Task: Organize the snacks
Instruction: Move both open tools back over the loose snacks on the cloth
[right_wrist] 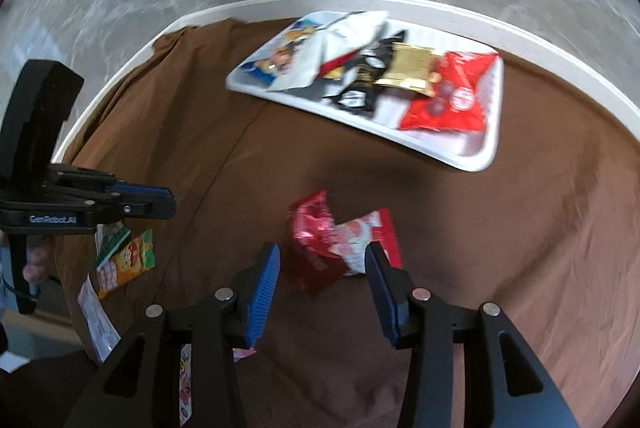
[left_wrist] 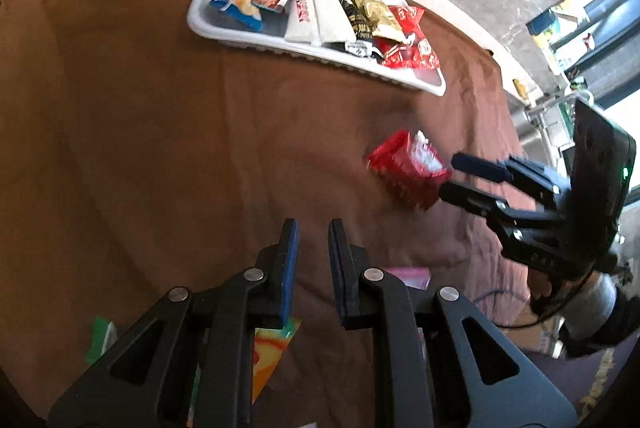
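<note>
Snack in a crinkled red-and-white foil packet lies on the brown cloth near the white rectangular plastic tray, on its near side and apart from it. The right tongs hang over that packet, jaws spread, nothing pinched; the pads are not on the foil. The tray holds blue, white, black, gold and red packets, overlapping. The left tongs, farther from the tray, are pressed nearly together and empty. An orange-and-green packet lies beyond them, at the cloth's edge on the white-rimmed counter.
</note>
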`<state>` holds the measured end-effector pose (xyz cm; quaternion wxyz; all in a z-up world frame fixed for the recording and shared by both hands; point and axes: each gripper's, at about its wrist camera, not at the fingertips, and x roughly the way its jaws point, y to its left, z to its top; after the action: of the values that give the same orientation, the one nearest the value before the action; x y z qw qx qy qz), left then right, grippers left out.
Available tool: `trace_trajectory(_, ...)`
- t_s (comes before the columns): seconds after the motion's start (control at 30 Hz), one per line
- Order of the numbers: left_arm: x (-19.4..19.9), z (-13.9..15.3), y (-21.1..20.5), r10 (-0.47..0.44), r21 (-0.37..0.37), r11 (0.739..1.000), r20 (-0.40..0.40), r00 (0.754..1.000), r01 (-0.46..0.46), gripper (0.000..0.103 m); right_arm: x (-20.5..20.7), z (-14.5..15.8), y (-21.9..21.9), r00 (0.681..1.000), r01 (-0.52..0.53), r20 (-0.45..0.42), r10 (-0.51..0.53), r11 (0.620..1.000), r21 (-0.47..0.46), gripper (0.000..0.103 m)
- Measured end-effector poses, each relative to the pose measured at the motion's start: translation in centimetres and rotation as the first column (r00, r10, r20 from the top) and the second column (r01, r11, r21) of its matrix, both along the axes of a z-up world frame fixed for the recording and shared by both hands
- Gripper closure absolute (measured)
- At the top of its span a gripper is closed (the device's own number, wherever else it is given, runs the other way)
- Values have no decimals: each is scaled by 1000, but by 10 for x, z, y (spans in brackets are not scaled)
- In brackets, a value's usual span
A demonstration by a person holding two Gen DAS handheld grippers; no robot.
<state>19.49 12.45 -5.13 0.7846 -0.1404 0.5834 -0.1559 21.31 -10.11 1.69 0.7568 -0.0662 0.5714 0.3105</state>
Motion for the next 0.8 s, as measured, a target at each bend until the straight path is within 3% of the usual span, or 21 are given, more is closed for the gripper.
trace_trajectory(0.47, -95, 6, 28, -74, 142, 987, -7, 997, 74, 89, -25, -17, 45, 970, -208, 98, 225, 966, -155, 55)
trace_trajectory(0.6, -109, 4, 46, -19, 149, 989, -17, 1000, 21, 89, -30, -18, 53, 955, -245, 120, 270, 950, -192, 56)
trace_trajectory(0.8, -115, 6, 68, 50, 167, 985, -9, 999, -47, 89, -36, -25, 61, 941, -278, 129, 313, 931, -236, 67)
